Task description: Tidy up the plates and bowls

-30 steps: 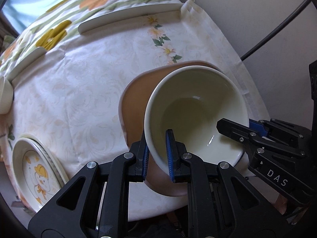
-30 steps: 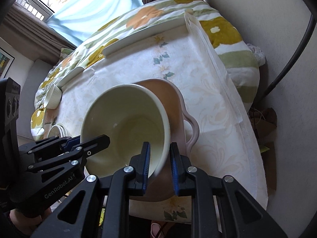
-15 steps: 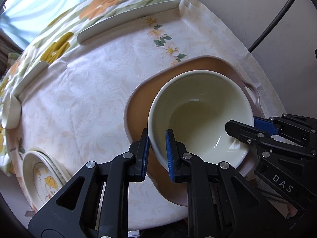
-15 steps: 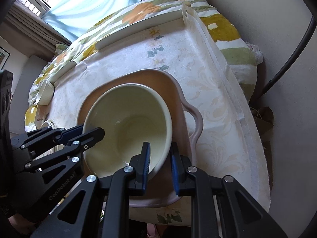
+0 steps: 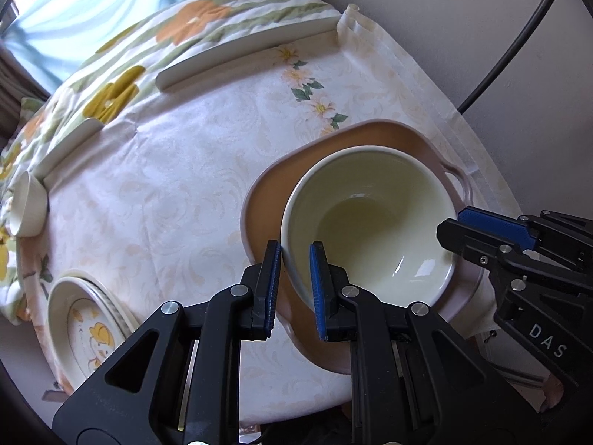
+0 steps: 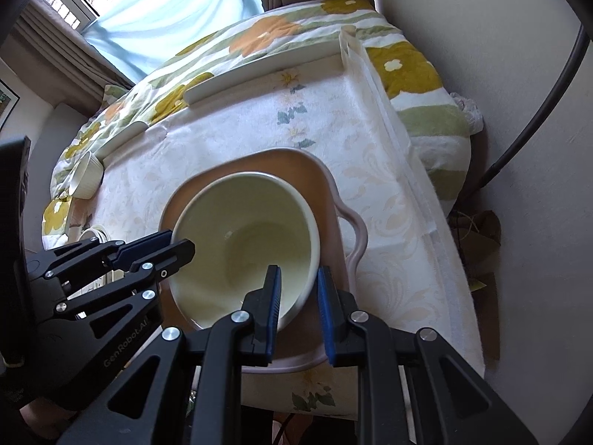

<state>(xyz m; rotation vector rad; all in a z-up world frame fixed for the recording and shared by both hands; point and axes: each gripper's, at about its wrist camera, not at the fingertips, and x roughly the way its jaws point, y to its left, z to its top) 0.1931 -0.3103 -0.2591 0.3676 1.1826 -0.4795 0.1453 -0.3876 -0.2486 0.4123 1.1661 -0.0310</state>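
Left gripper (image 5: 292, 250) was clamped on the near rim of the cream bowl (image 5: 370, 222); right gripper (image 6: 298, 278) was clamped on the opposite rim. The bowl sat inside the pink handled dish (image 5: 267, 193) on the tablecloth (image 5: 166, 170). Left of the dish lay stacked plates (image 5: 85, 330); beyond them, a small white cup (image 5: 27, 204).

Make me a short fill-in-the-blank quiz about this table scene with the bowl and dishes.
The large cream ceramic bowl sits over a brown handled ____. The left tool and the right tool each clamp the bowl's ____. The plate with the yellow cartoon print lies on a floral ____.
Missing words: dish; rim; tablecloth
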